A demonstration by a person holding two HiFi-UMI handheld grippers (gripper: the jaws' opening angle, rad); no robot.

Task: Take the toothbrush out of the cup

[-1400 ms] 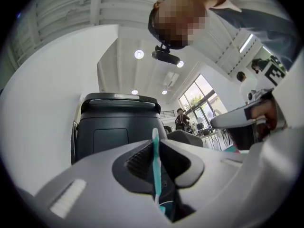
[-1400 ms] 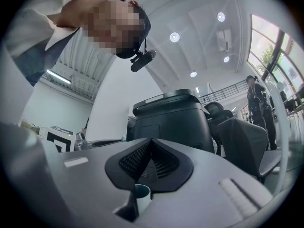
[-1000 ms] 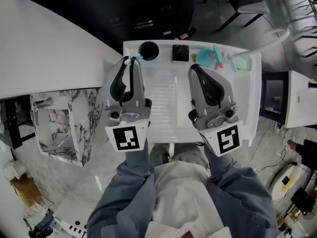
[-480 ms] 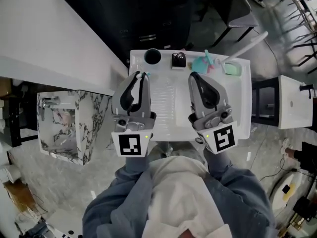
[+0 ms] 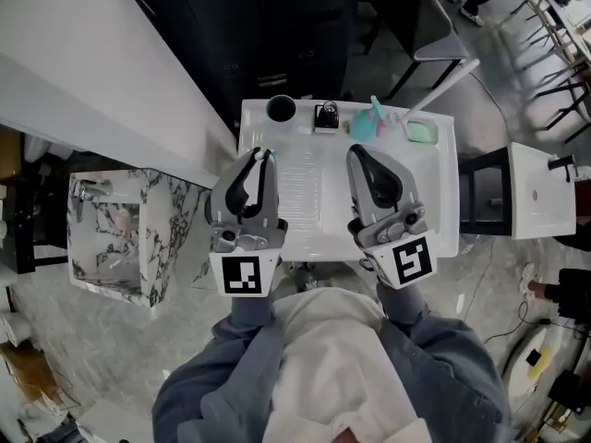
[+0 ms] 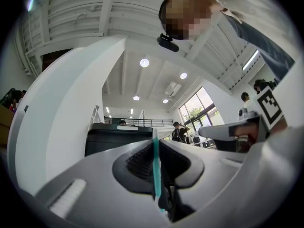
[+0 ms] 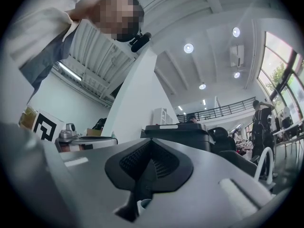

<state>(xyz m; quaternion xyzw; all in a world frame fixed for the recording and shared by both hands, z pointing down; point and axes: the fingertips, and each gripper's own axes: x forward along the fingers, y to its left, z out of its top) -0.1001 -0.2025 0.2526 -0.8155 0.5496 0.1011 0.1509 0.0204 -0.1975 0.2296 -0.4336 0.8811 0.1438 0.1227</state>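
Observation:
My left gripper [image 5: 260, 156] is shut on a teal toothbrush [image 5: 268, 153], whose tip sticks out past the fingertips. In the left gripper view the teal toothbrush handle [image 6: 156, 170] runs upright between the closed pads and the view points up at the ceiling. At the far edge of the white washstand [image 5: 439, 220] stand a black cup [image 5: 281, 109] and a teal cup [image 5: 366, 124]. My right gripper [image 5: 356, 153] is shut with nothing visible between its pads. Both grippers hover over the near half of the washstand, side by side.
A small black square object [image 5: 325, 116] and a green soap dish [image 5: 421, 133] lie along the washstand's far edge. A marble-patterned block [image 5: 120, 229] stands to the left, a long white counter [image 5: 83, 72] at upper left, another white table [image 5: 545, 187] at right.
The washstand looks smaller and farther away than a second ago. Both grippers stay side by side and shut, with the toothbrush still in the left one.

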